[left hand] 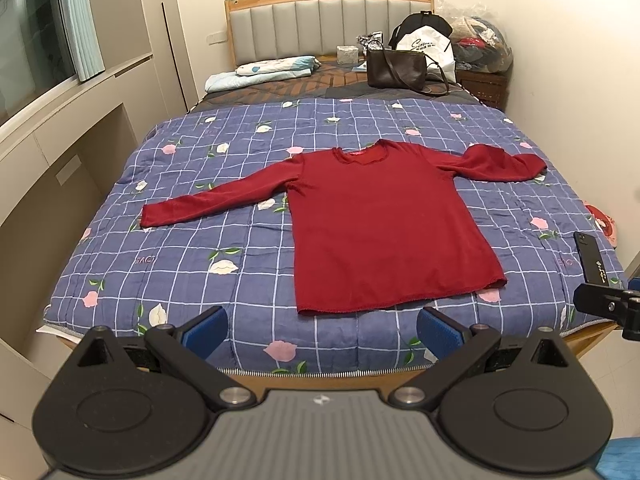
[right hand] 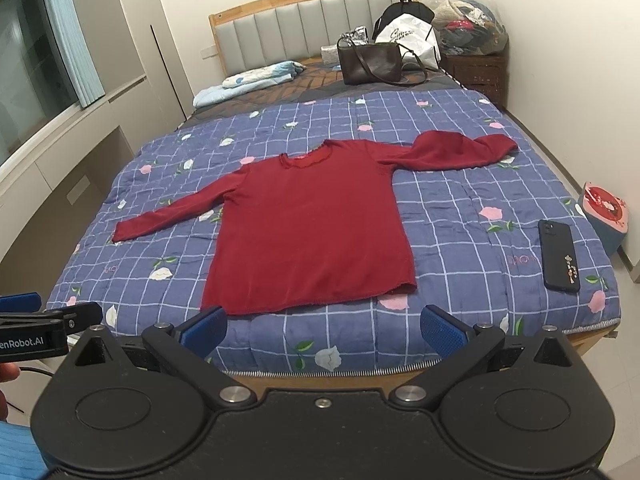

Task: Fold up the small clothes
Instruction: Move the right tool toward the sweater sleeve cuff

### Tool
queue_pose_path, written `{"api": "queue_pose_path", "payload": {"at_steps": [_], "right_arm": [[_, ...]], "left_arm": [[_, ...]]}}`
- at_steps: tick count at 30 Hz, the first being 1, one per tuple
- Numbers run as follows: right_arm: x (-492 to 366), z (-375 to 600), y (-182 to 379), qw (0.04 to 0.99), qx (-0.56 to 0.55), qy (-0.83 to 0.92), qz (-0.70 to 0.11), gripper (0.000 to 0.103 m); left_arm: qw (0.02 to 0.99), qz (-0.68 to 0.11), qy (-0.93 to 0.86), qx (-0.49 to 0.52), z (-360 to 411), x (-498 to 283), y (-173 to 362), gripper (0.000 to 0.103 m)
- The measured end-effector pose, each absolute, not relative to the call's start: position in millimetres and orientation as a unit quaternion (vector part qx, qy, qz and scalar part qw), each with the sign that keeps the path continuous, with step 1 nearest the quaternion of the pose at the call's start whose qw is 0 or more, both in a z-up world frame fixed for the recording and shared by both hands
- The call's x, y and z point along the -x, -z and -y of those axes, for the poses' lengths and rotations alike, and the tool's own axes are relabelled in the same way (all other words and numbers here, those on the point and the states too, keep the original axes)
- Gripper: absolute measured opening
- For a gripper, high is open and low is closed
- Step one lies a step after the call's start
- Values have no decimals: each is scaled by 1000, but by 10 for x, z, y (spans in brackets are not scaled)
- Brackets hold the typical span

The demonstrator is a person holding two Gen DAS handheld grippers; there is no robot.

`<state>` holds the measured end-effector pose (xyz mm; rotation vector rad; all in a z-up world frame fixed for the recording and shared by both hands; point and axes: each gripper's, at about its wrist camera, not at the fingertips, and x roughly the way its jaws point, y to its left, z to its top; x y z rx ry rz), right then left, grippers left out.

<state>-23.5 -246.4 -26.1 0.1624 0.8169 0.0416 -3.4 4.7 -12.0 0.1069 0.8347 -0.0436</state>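
Bed: a blue checked floral quilt (left hand: 192,248) covers the near part, under a padded headboard (left hand: 312,24).
Red top: the long-sleeved top (left hand: 380,224) lies flat, face up, mid-quilt, neck toward the headboard, both sleeves spread out.
Left hand-held gripper (left hand: 322,330): wide open, holding nothing, above the bed's foot edge, short of the hem.
Right hand-held gripper (right hand: 324,330): likewise spread and empty.
Phone: a dark phone (right hand: 558,256) lies right of the top.
Handbag: a brown handbag (left hand: 396,69) by the headboard.
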Motion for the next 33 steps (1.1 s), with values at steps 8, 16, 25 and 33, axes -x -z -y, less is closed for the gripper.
{"api": "queue_pose_path", "payload": {"at_steps": [8,16,25,33], "right_arm": [[205,2429,310,905,-55,13,-422,103],[150,2396,232,887,-20,80,-454,103],[138,2327,22,886,-15,101,-453,103],[43,2282,-36,888,-19,101,-448,103]], "left_arm": [[911,-409,20,-53,-77,22,96,103],[900,-431,-13,-65,-166,-44,101,103],[891,-450,-31,-60,-329,-145,13,103],[891,-449,-34,-59,-387,-193,-18,103]]}}
